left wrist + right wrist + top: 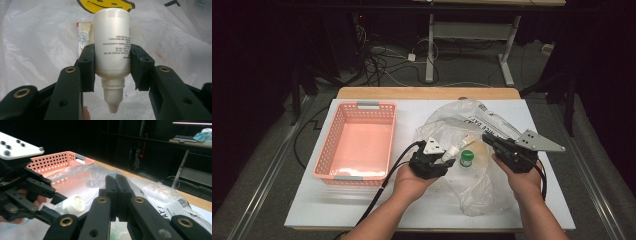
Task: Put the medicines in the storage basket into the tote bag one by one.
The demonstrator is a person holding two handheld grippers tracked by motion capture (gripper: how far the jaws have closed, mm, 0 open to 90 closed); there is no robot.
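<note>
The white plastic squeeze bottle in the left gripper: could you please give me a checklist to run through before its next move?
1. Grip on the white plastic squeeze bottle: left gripper has both pads on its sides. Ok.
2. Cap: the ribbed nozzle cap is on, pointing back toward the hand. Ok.
3. Bottle free of the clear plastic bag: the bag lies behind it; cannot tell whether any film clings.
4. Right gripper: jaws shut on the bag film. Ok.
5. Pink perforated plastic basket: nothing inside it. Ok.
6. Left in the bag: a green-capped small jar and a small white tube. Not ok.
</note>
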